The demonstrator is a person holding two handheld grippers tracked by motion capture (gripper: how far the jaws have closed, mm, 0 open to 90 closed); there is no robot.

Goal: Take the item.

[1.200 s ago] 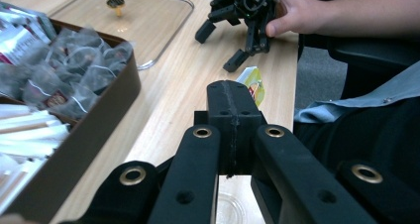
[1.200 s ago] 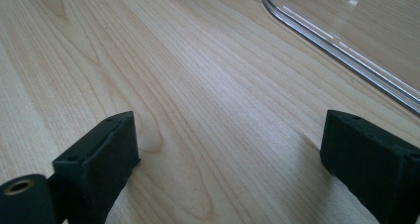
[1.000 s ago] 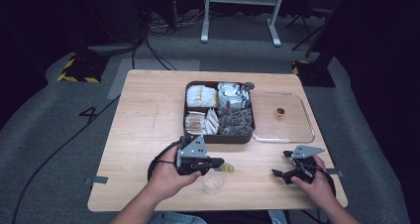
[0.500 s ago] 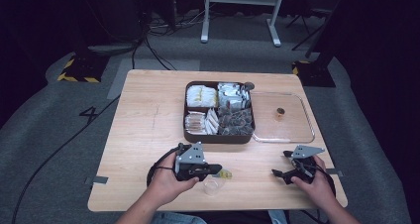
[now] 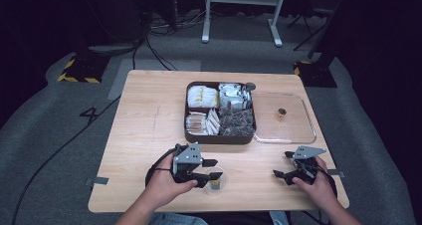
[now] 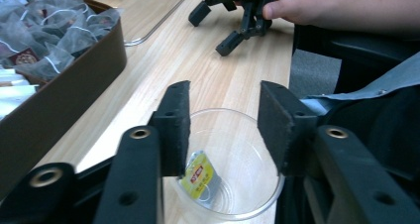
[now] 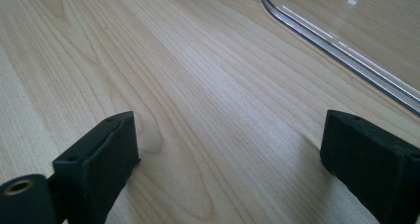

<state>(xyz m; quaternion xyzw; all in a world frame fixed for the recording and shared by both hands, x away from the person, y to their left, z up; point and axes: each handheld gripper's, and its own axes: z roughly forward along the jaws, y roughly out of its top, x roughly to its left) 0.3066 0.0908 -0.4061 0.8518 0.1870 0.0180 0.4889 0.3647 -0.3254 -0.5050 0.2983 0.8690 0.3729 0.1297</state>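
1. The clear cup [image 6: 233, 164] stands near the table's [image 5: 149, 135] 6 o'clock edge, a yellow tea bag [image 6: 200, 177] lying inside.
2. The left gripper [image 5: 211, 169] hovers over the cup, jaws released, straddling its rim.
3. The right gripper [image 5: 283, 166] rests at 4 o'clock, jaws spread wide, empty.
4. Bare wood lies between them; the brown box [image 5: 219, 135] and clear lid [image 5: 311, 130] sit toward 12 o'clock.

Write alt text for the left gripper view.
The open left gripper hangs over a clear plastic cup holding a yellow tea bag on a pale wooden table. A dark brown box of tea bags sits left; the right gripper rests beyond.
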